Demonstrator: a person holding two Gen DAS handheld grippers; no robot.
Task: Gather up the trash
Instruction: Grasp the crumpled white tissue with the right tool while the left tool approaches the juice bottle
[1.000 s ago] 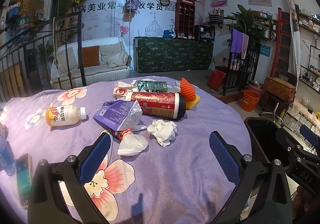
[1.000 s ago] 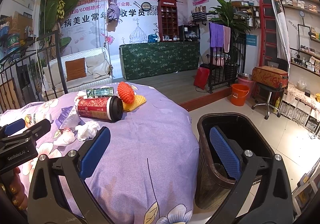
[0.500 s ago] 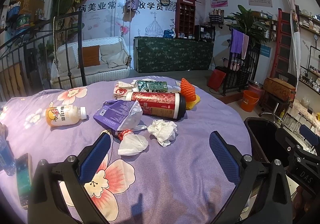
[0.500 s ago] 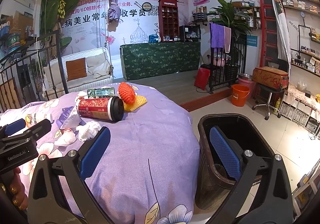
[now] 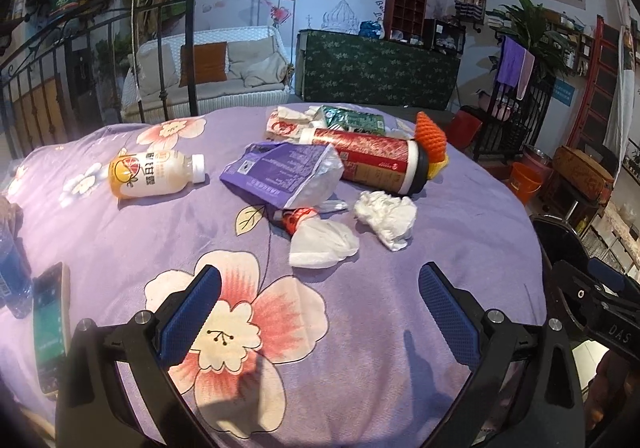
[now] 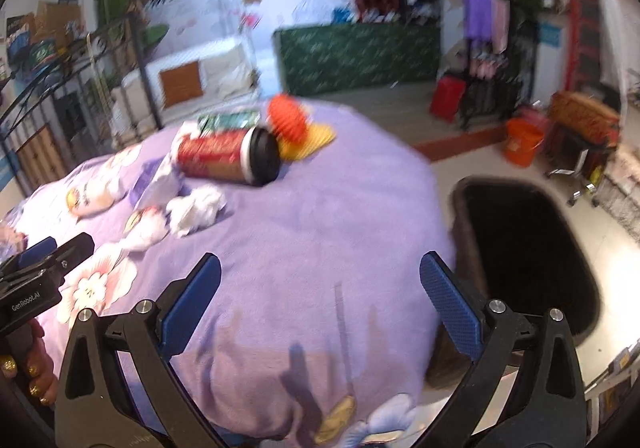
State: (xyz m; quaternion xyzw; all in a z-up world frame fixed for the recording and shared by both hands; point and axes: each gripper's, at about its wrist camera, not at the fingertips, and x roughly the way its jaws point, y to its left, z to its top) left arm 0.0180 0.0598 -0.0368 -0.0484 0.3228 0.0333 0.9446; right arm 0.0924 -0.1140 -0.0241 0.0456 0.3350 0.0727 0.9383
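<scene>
Trash lies on a round table under a purple floral cloth (image 5: 360, 328). A red paper cup with a black lid (image 5: 376, 165) rests on its side, with a purple snack bag (image 5: 280, 172), a crumpled white tissue (image 5: 386, 218), a white wrapper (image 5: 322, 244) and a juice bottle (image 5: 154, 178) around it. An orange foam net (image 5: 430, 132) and a green carton (image 5: 352, 120) sit behind. My left gripper (image 5: 318, 302) stands open, short of the wrapper, holding nothing. My right gripper (image 6: 320, 300) is open over the table's right edge (image 6: 420, 184), beside the black trash bin (image 6: 532, 248).
A phone (image 5: 48, 328) and a blue bottle (image 5: 12, 272) lie at the table's left edge. The other gripper (image 5: 600, 312) shows at the right of the left wrist view. An orange bucket (image 6: 524, 142), a stool and shelves stand on the floor beyond the bin.
The right gripper has swung left toward the table, blurring its view; the cup looks nearer and the bin has shifted right. The left gripper has tilted down and moved slightly closer to the trash.
</scene>
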